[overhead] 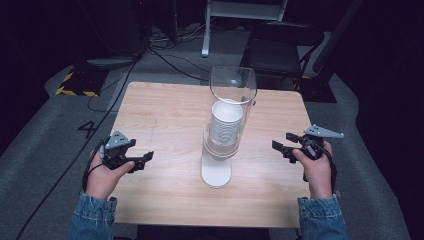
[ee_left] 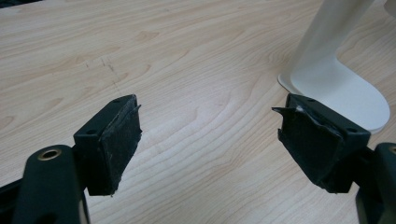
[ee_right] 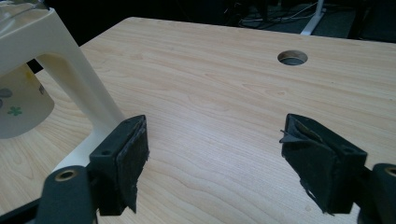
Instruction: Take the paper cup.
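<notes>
Dark floor, trailing cables and a folding chair [overhead: 280,47] surround a pale wooden table [overhead: 165,115]. From the high view, a cup dispenser [overhead: 227,125] stands at the middle of that table: a clear tube holding a stack of paper cups [overhead: 226,125] on a white stand. The left gripper [overhead: 142,159] is held low near the table's left front, the right gripper [overhead: 280,145] near its right front, each well apart from the dispenser and aimed inward at it. Both hands hold nothing.

Seen from the left gripper view, the two black jaws stand wide apart with bare wood between them. The dispenser's white foot [ee_left: 345,91] lies ahead and to the right, its post rising out of frame.

Seen from the right gripper view, the jaws are likewise spread wide over empty table. The stand's white leg [ee_right: 77,79] rises at the left, and the bottom cup [ee_right: 21,105], printed with a small green clover, hangs beneath the stand's top. A round cable hole [ee_right: 292,57] sits in the far tabletop.

The work in hand looks like drawing a cup from the dispenser, and it seems barely begun. To do it well, the right gripper should probably go in low, between the stand's leg and the table, and close on the wall of the lowest cup rather than its rim. A straight downward pull should free one cup alone. The left gripper might steady the foot or post, since a light stand could tip or slide. Gentle pressure matters, because thin paper crushes easily.
</notes>
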Demonstrator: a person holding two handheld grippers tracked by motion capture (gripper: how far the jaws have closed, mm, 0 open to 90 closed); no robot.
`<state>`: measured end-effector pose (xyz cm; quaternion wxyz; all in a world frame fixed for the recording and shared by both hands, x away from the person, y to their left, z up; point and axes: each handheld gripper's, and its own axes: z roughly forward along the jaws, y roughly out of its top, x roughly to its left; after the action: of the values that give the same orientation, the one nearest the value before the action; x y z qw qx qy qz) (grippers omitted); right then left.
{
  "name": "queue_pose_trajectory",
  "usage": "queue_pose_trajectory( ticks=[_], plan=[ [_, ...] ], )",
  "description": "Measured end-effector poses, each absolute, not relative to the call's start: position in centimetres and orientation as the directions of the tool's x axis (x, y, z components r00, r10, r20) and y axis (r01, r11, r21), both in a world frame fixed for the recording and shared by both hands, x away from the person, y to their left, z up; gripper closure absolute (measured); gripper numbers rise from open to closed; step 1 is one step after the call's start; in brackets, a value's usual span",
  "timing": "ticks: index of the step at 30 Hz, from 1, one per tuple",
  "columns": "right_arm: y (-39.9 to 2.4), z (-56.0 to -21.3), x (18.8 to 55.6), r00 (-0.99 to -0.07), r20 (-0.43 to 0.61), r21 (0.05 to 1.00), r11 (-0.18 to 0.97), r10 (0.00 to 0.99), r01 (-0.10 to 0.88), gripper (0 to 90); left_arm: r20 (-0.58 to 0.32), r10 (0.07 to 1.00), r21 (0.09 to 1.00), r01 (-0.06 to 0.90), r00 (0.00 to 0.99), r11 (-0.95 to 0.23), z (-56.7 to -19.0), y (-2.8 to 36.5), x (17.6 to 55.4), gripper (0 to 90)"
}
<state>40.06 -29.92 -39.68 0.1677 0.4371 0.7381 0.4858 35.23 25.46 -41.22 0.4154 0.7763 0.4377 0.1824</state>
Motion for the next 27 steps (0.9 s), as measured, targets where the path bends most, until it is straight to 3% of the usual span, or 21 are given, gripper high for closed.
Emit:
queue_pose_trajectory(
  ticks=[9, 27],
  plan=[
    [-29.8, -39.4, 39.3, -0.563, 0.163, 0.871, 0.149, 0.81, 0.468, 22.9, -0.085, 0.818, 0.804, 0.524, 0.569, -0.281, -41.1, 25.0, 35.7, 21.4],
    [-24.5, -38.5, 38.1, -0.705, 0.128, 0.893, 0.229, 0.698, 0.389, 19.1, -0.093, 0.805, 0.799, 0.526, 0.586, -0.291, -41.4, 24.5, 35.8, 21.3]
  ],
)
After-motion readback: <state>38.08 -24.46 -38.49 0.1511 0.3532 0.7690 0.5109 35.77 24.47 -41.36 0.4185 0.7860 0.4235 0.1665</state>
